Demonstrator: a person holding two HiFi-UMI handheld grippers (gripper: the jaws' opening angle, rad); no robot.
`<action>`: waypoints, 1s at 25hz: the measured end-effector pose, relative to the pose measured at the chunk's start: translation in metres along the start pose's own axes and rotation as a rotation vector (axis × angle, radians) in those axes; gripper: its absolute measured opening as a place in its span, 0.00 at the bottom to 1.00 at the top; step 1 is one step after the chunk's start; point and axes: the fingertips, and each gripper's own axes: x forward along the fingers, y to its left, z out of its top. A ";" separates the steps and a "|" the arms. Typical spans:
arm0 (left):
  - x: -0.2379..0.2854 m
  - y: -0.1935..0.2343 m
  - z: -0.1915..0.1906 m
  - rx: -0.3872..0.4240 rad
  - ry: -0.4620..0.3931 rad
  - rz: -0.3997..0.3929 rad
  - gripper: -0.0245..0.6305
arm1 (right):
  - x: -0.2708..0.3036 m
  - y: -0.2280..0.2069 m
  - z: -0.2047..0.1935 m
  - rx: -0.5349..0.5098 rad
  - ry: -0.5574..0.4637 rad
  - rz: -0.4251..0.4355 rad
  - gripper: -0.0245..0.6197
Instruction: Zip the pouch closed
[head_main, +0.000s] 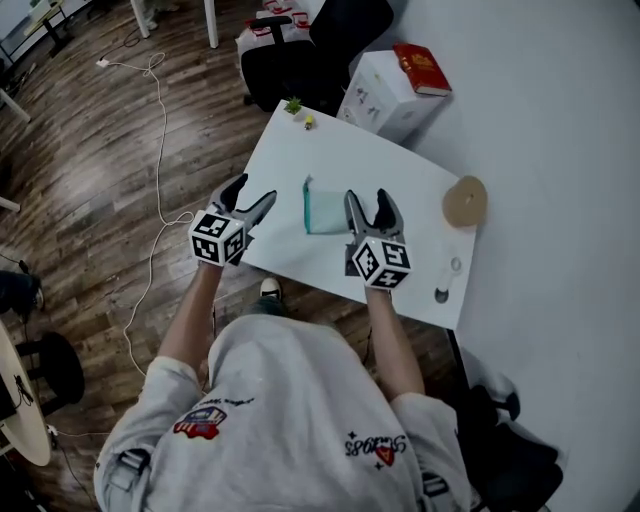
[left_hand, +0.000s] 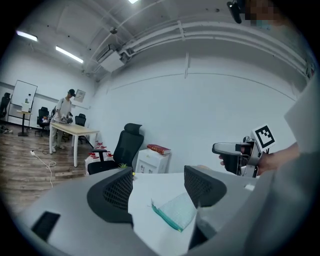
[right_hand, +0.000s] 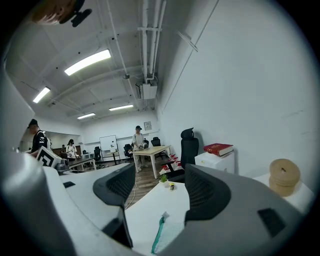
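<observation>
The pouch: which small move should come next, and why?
Probably lower the left gripper to the pouch at its teal zipper edge: both it and the right gripper hover open, holding nothing, and the pouch lies ungrasped.

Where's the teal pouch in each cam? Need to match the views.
Head view: pouch at centre, flat on the white table.
Left gripper view: pouch low, just right of centre, teal zipper edge on its left.
Right gripper view: pouch at bottom centre, zipper edge on its left.
Shared landmark: red book, upper right in the head view, mid-frame in the left and right gripper views.
</observation>
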 end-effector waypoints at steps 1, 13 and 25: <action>0.006 0.006 0.001 0.001 0.004 -0.007 0.53 | 0.008 0.001 -0.002 0.001 0.005 -0.005 0.50; 0.061 0.042 -0.014 -0.012 0.067 -0.069 0.51 | 0.064 -0.021 -0.019 0.009 0.053 -0.042 0.49; 0.070 0.081 -0.036 -0.052 0.128 -0.012 0.51 | 0.140 -0.022 -0.061 0.058 0.212 0.042 0.49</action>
